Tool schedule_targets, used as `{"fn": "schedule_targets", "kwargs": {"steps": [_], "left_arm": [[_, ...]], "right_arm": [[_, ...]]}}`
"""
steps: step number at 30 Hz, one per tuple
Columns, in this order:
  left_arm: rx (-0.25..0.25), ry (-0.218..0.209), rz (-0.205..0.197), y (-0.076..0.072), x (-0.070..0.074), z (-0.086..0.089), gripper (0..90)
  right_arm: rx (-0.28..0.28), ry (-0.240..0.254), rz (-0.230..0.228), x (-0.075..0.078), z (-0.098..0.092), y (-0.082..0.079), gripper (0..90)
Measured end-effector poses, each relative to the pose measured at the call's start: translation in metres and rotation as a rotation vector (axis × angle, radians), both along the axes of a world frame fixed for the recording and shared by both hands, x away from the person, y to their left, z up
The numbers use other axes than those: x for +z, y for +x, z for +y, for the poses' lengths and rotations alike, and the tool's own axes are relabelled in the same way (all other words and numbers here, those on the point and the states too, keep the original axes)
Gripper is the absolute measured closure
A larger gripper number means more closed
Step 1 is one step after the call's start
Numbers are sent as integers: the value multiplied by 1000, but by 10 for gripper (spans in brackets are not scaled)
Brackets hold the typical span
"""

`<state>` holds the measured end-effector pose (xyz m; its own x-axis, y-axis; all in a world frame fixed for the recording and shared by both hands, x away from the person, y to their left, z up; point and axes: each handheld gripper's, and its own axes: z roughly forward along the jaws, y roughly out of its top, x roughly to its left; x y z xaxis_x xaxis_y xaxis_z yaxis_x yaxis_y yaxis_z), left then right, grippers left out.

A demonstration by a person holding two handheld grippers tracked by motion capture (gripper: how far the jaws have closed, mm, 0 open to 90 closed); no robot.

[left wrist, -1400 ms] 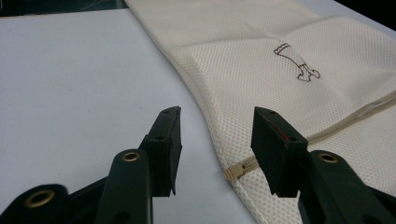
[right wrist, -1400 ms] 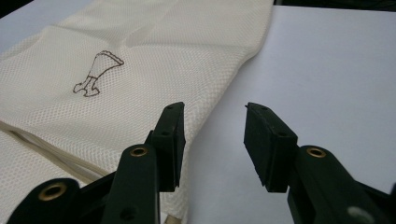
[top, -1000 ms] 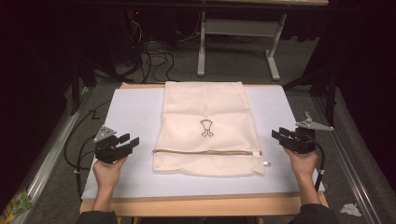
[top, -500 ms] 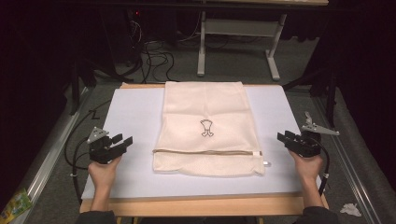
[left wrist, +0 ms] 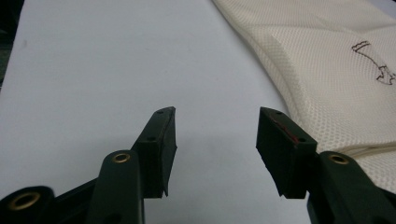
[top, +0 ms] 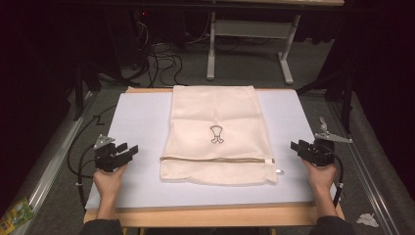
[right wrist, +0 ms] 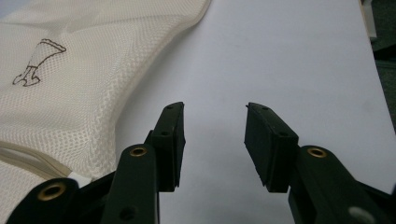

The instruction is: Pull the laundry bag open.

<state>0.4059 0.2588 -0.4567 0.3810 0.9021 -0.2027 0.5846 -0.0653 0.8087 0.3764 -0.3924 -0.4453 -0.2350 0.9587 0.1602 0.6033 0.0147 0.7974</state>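
A cream mesh laundry bag with a small dark emblem lies flat in the middle of a pale lilac mat. A zipper runs across its near end, with the pull at the right. My left gripper rests at the mat's left edge, open and empty, the bag off to its right. My right gripper sits at the mat's right edge, open and empty, the bag to its left.
The mat covers a wooden table. Beyond the far edge stand desk legs and tangled cables on the floor. A crumpled white scrap lies on the floor at the right, a green packet at the left.
Both hands have drawn outward and slightly nearer, away from the bag's sides. The bag has not moved.
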Motion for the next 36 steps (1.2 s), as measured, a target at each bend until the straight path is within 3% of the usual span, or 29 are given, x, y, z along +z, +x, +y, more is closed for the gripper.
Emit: {"fn": "schedule_targets", "kwargs": {"steps": [13,18,27,36], "left_arm": [[29,40,17,10,-11,-5,475],[19,53,6,13,-16,-11,472],[28,55,-20,14,-19,-14,468],[41,88,-42,14,-24,-18,466]], "right_arm": [[-26,-24,18,-11,-2,2,584],[-27,-26,33,-18,0,5,577],[-22,-65,13,-25,7,7,561],[-16,-71,5,-31,10,5,526]]}}
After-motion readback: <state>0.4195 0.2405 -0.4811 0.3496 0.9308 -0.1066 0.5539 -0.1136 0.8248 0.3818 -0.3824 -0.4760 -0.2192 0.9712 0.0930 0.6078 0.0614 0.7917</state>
